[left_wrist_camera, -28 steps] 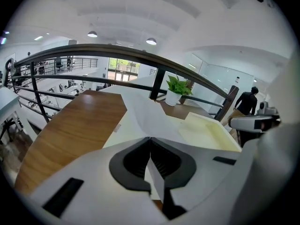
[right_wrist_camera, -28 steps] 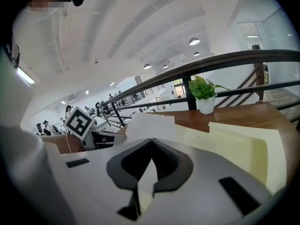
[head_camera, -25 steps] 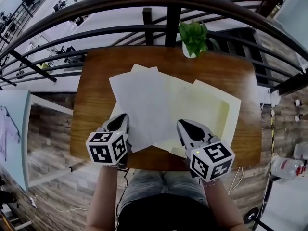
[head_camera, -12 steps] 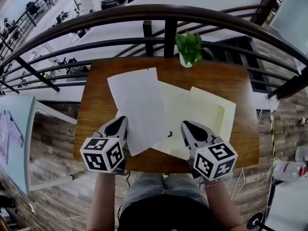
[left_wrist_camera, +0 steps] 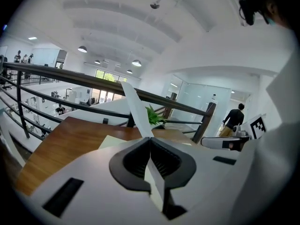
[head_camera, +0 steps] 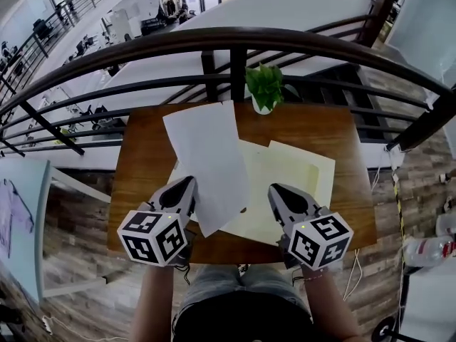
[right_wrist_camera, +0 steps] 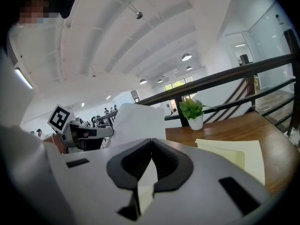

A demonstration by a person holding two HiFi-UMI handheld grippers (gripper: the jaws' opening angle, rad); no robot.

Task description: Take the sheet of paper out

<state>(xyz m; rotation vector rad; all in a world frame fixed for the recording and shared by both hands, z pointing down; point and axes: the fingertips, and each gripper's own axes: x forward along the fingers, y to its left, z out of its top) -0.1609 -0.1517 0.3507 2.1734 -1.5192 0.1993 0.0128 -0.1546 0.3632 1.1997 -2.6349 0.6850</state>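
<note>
A white sheet of paper [head_camera: 206,155] hangs in the air over the table, tilted up and away from me. My left gripper [head_camera: 187,185] is shut on its near left edge; in the left gripper view the sheet [left_wrist_camera: 136,109] rises edge-on from the closed jaws [left_wrist_camera: 150,139]. A pale yellow folder [head_camera: 285,184] lies open on the wooden table [head_camera: 142,162], partly under the sheet. My right gripper [head_camera: 276,191] is shut on the folder's near edge, and a thin cream layer shows between its jaws [right_wrist_camera: 151,142]. The rest of the folder [right_wrist_camera: 234,156] lies flat to the right.
A small potted plant [head_camera: 263,87] stands at the table's far edge. A dark metal railing [head_camera: 214,45] runs just behind the table, with a drop to a lower floor beyond. The table's front edge is close to my body.
The left gripper has risen with the white sheet, which now stands clear of the folder and tilts toward the railing. The right gripper has lifted a little at the folder's near edge.
</note>
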